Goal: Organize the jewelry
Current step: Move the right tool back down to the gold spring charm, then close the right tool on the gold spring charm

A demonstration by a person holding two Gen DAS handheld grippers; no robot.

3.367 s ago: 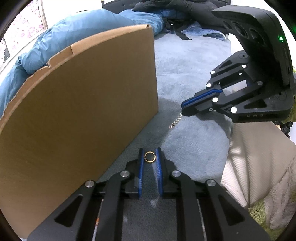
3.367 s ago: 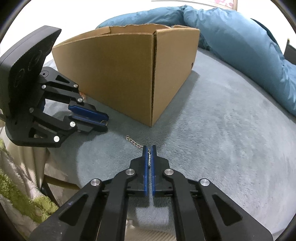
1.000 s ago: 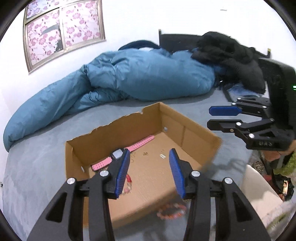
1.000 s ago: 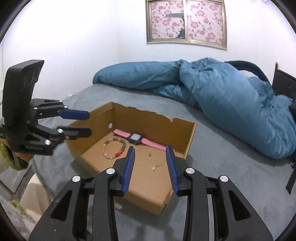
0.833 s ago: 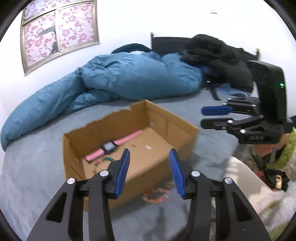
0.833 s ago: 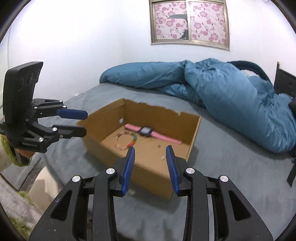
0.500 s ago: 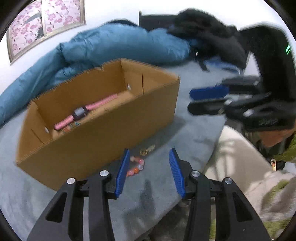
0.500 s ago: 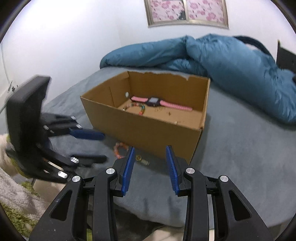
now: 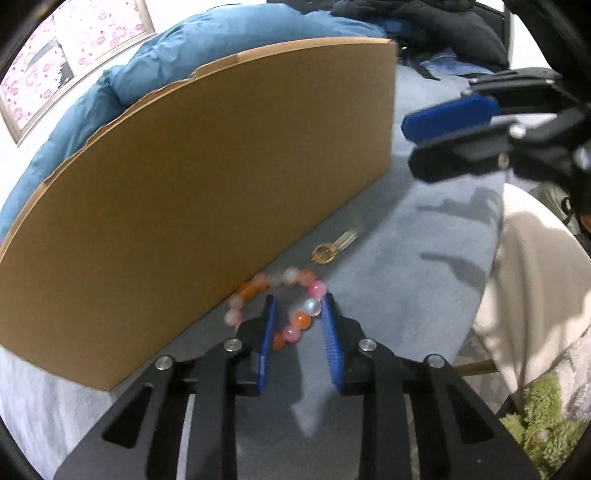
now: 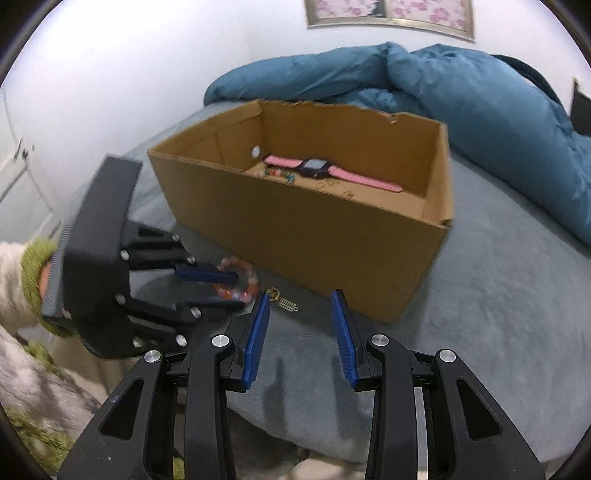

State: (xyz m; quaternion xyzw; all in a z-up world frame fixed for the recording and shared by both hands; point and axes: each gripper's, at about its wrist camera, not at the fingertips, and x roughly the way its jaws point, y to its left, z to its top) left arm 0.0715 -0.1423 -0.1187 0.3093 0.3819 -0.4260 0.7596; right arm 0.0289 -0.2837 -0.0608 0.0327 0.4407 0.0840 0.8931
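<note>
A pink and orange bead bracelet [image 9: 291, 291] lies on the grey bed against the front wall of a cardboard box [image 9: 221, 177]. My left gripper [image 9: 298, 306] is open, low over the bed, with part of the bracelet between its fingers. A small gold earring [image 9: 327, 251] lies just beyond. In the right wrist view the bracelet [image 10: 236, 282] and earring [image 10: 282, 301] lie in front of the box [image 10: 314, 236], which holds a pink watch [image 10: 317, 170] and small pieces. My right gripper [image 10: 300, 301] is open and empty, above the bed.
A blue duvet [image 10: 461, 85] is heaped behind the box. Black clothes [image 9: 424, 22] lie at the far end of the bed. The bed edge, a white cloth [image 9: 535, 280] and green rug [image 9: 535, 424] are to the right.
Both grippers have come down from above the box to the bed in front of it. My left gripper has closed in around the bead bracelet. Both stay open.
</note>
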